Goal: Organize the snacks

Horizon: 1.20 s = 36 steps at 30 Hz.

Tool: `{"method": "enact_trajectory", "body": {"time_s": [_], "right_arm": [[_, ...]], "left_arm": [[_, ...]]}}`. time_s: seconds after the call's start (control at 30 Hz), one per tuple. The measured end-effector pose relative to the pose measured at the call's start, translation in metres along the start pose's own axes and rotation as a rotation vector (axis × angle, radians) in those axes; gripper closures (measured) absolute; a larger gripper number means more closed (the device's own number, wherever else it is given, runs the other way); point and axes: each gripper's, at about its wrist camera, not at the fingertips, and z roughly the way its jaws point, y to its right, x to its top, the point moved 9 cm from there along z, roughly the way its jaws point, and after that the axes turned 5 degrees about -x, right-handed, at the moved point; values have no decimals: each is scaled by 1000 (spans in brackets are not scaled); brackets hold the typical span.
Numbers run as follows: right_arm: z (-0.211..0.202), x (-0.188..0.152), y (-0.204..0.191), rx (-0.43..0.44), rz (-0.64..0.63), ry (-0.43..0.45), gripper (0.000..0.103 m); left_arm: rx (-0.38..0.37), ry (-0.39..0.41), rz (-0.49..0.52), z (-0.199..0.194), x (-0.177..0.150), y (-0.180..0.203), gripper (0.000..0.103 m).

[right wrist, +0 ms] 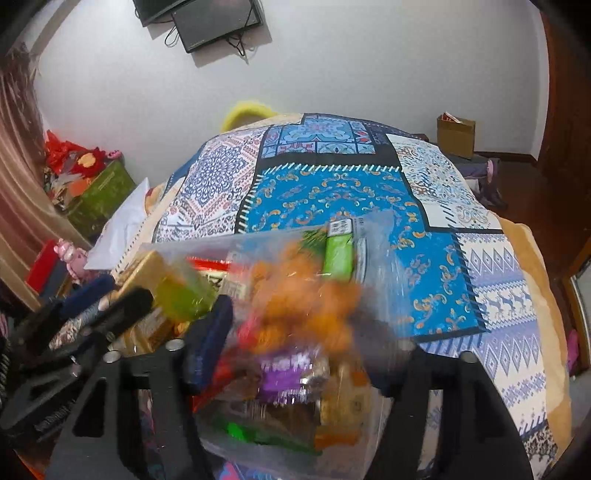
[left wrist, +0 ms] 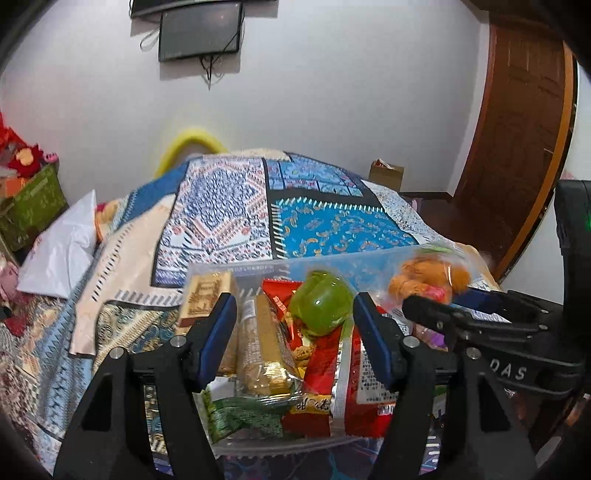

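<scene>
A bed (left wrist: 229, 206) covered in a patchwork blue, white and red patterned spread is filling the room under a white wall, with a dark screen (left wrist: 201, 31) hanging high, a brown wooden door (left wrist: 517, 140) at the right, a cardboard box (right wrist: 456, 134) by the far wall and a green box (left wrist: 31, 206) at the left. A clear plastic bin (left wrist: 240, 269) of snacks is sitting at the near edge of the bed. The left gripper (left wrist: 295, 325) is hovering over it with jaws spread, pinching nothing, a green jelly cup (left wrist: 319, 302) and a gold wafer pack (left wrist: 264, 350) lying between them. The right gripper (right wrist: 303, 332) is standing spread too; an orange snack bag (right wrist: 306, 295), blurred, is lying between its fingers, and whether they are touching it I cannot tell.
</scene>
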Motion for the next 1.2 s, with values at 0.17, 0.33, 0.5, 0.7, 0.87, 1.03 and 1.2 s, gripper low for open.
{"method": "enact_trajectory", "body": {"time_s": [0.17, 0.33, 0.5, 0.7, 0.87, 1.03, 1.2], "right_arm": [[-13, -8, -3, 0, -31, -9, 37], [-47, -11, -12, -5, -70, 33, 37], [-101, -2, -23, 0, -97, 144, 37], [-174, 12, -34, 20, -102, 309, 34], [-222, 12, -42, 40, -96, 429, 20], [-249, 5, -54, 30, -132, 489, 13], [-261, -5, -60, 25, -135, 529, 0]], "left_arm": [[1, 35, -1, -26, 3, 0, 38], [2, 83, 4, -60, 6, 1, 38], [-34, 142, -7, -110, 14, 5, 38], [-49, 269, 17, -181, 27, 14, 36], [-59, 348, 21, -233, 30, 17, 24], [-54, 391, 29, -264, 25, 17, 8], [-53, 415, 33, -282, 17, 18, 3]]}}
